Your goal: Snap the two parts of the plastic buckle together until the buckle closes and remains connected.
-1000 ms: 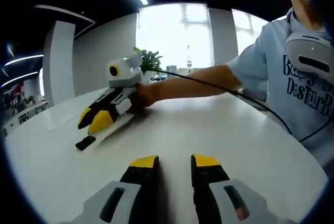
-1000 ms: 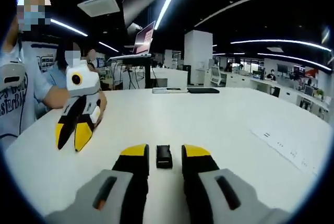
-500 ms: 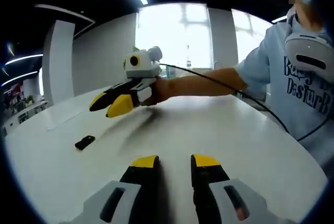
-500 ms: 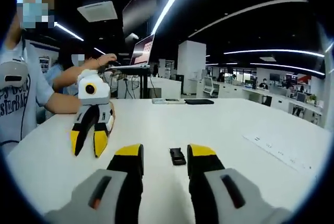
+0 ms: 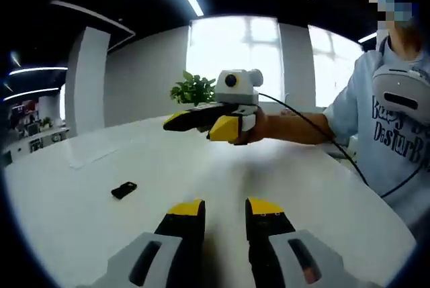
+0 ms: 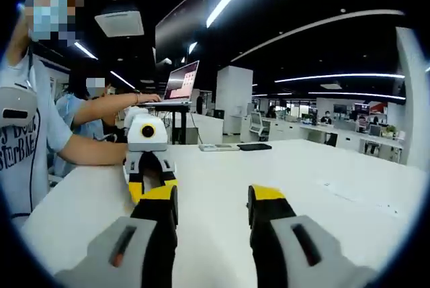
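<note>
two tools [image 5: 224, 209] [image 6: 211, 197] parted, empty — buckle [image 5: 124, 190] alone on table [image 5: 322, 207]; laptop [image 6: 180, 83] behind.

The tabletop [image 5: 322, 187] is showing a smooth white finish with a soft sheen. The buckle [image 5: 124, 190] is looking like dark, slightly glossy plastic. The left claw [image 5: 224, 209] is showing matt black bodies with yellow tips over grey plastic. The person's shirt [image 5: 393, 133] is looking like soft pale-blue cloth.

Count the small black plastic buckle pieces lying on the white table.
1: a small black plastic buckle piece lies on the white table, left of the left gripper. A second part may be hidden.
</note>
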